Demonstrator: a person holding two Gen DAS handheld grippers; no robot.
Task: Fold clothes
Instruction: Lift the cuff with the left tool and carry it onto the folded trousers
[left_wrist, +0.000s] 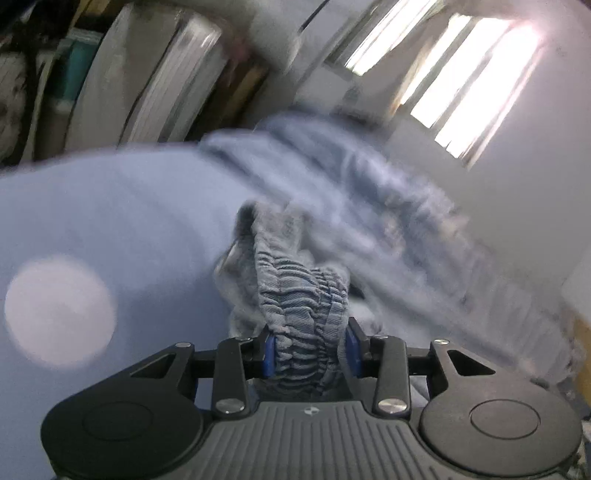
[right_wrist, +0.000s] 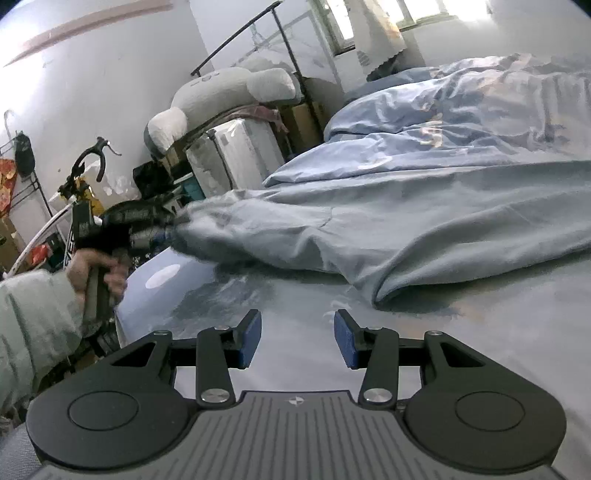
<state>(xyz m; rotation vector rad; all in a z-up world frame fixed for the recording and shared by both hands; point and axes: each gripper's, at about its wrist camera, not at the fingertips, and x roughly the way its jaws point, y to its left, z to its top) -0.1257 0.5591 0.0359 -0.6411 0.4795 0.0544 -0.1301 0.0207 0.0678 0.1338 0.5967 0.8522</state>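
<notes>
A light blue-grey garment (right_wrist: 388, 225) lies stretched across the bed. My left gripper (left_wrist: 308, 352) is shut on its ribbed elastic band (left_wrist: 303, 295), and the cloth trails away from it, blurred. In the right wrist view the left gripper (right_wrist: 173, 225) holds that end of the garment lifted at the bed's left edge. My right gripper (right_wrist: 297, 338) is open and empty, just above the sheet, short of the garment's near folded edge (right_wrist: 380, 299).
The bed has a pale blue sheet (right_wrist: 461, 369) with a white round print (right_wrist: 160, 277). A rumpled blue duvet (right_wrist: 461, 122) lies at the back. Left of the bed stand a bicycle (right_wrist: 79, 206), boxes and a grey pillow (right_wrist: 225, 92).
</notes>
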